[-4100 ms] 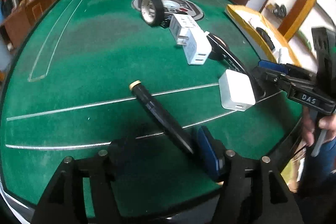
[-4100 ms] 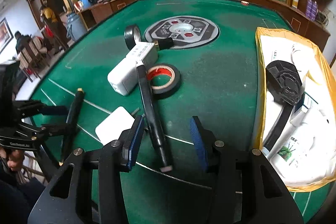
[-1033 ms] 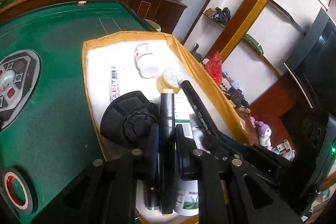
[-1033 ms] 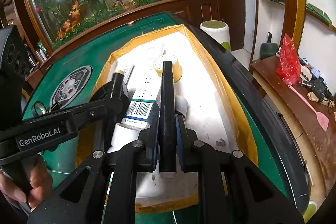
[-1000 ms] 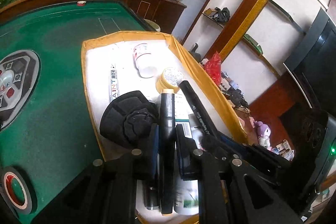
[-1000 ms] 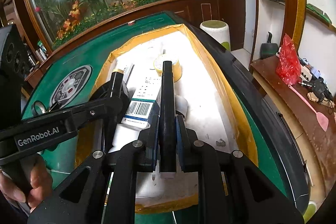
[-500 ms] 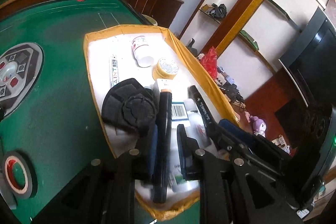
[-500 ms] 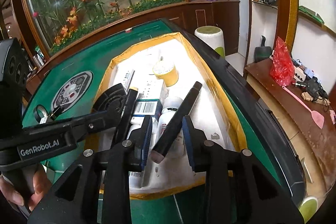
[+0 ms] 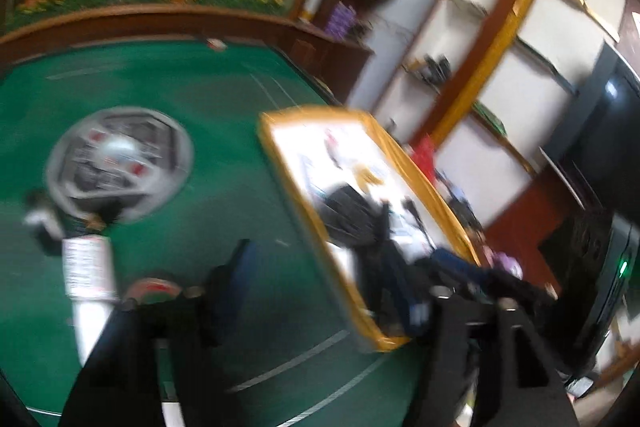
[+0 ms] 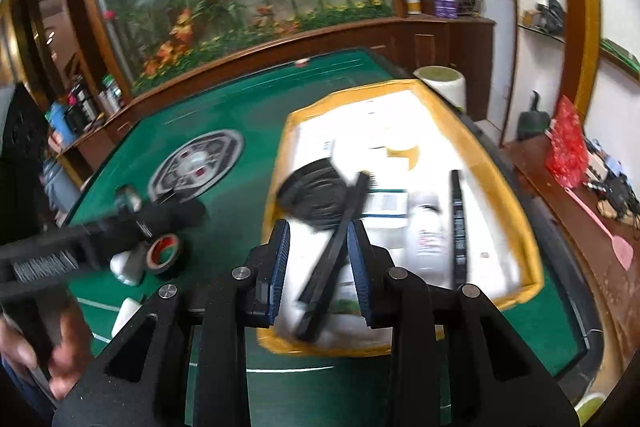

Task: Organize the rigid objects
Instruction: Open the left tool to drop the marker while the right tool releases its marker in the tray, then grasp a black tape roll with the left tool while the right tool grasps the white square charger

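Note:
The left wrist view is badly blurred. My left gripper (image 9: 324, 295) is over the green table beside the yellow tray (image 9: 360, 311); its jaws are opening wide with nothing between them. My right gripper (image 10: 319, 267) hovers at the tray's near end (image 10: 520, 291), jaws opening slightly. A black stick (image 10: 340, 239) lies slanted in the tray and shows in the gap between the jaws, with the pads not pressing on it. A second black stick (image 10: 456, 223) lies lengthwise further right in the tray.
In the tray are a black round fan-like part (image 10: 316, 195), a white bottle (image 10: 424, 239) and boxes. On the felt lie a red-lined tape roll (image 10: 164, 251) and white chargers (image 10: 128, 267). A hand (image 10: 60, 355) holds the left gripper at lower left.
Both grippers have let their black sticks go into the tray and pulled back and up. The left one swung left over the table and its jaws spread wide.

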Action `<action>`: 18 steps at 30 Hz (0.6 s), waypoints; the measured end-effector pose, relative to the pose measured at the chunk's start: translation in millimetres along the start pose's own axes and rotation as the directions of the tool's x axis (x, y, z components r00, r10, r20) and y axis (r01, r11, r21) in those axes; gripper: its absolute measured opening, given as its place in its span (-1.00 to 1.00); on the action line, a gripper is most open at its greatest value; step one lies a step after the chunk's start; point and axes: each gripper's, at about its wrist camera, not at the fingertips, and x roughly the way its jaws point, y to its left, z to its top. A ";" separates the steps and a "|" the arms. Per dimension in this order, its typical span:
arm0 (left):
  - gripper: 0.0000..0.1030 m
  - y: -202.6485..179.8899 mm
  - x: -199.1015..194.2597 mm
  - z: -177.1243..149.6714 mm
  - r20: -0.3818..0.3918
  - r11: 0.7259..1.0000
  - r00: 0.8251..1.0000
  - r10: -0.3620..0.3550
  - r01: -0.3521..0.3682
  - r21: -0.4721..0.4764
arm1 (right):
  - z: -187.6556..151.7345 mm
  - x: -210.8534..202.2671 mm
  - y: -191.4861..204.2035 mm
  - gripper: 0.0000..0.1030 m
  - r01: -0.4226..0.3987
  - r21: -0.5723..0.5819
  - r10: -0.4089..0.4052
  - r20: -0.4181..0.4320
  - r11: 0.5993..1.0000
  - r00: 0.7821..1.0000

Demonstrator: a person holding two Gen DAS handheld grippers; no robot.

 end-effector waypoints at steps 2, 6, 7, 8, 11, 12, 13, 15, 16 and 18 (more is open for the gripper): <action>0.33 19.0 -16.2 4.1 0.042 0.998 0.998 0.053 -0.052 -0.027 | -3.4 2.7 10.7 -0.34 -0.014 -0.021 0.013 -0.009 1.000 1.000; 0.34 74.7 -38.2 10.8 0.088 0.962 0.963 0.254 -0.243 -0.121 | -9.5 8.5 33.0 -0.34 -0.052 -0.066 0.050 -0.030 0.996 0.998; 0.34 86.3 -38.1 11.6 0.079 0.942 0.945 0.318 -0.305 -0.142 | -10.8 10.4 39.0 -0.34 -0.062 -0.078 0.060 -0.036 0.995 0.998; 0.34 101.7 -35.4 12.2 0.051 0.914 0.922 0.383 -0.370 -0.167 | -11.4 11.8 43.0 -0.34 -0.071 -0.085 0.068 -0.040 0.994 0.997; 0.34 134.5 -22.2 11.0 -0.018 0.894 0.919 0.394 -0.388 -0.225 | -16.2 17.0 57.2 -0.34 -0.101 -0.114 0.095 -0.062 0.988 0.994; 0.34 143.9 -15.2 11.4 -0.046 0.888 0.919 0.392 -0.391 -0.243 | -17.6 19.2 61.7 -0.34 -0.108 -0.122 0.100 -0.071 0.987 0.992; 0.34 149.4 -11.0 11.3 -0.056 0.889 0.922 0.383 -0.384 -0.248 | -19.3 22.3 66.9 -0.34 -0.116 -0.131 0.106 -0.082 0.985 0.991; 0.34 158.7 1.4 14.1 -0.082 0.876 0.908 0.410 -0.417 -0.242 | -21.0 27.3 70.3 -0.34 -0.136 -0.134 0.123 -0.101 0.982 0.987; 0.33 159.3 4.5 13.2 -0.090 0.870 0.901 0.424 -0.433 -0.237 | -22.2 29.8 73.4 -0.34 -0.153 -0.132 0.138 -0.113 0.979 0.984; 0.32 163.0 13.2 12.7 -0.094 0.873 0.899 0.428 -0.438 -0.214 | -25.7 33.8 80.4 -0.34 -0.197 -0.135 0.178 -0.140 0.971 0.974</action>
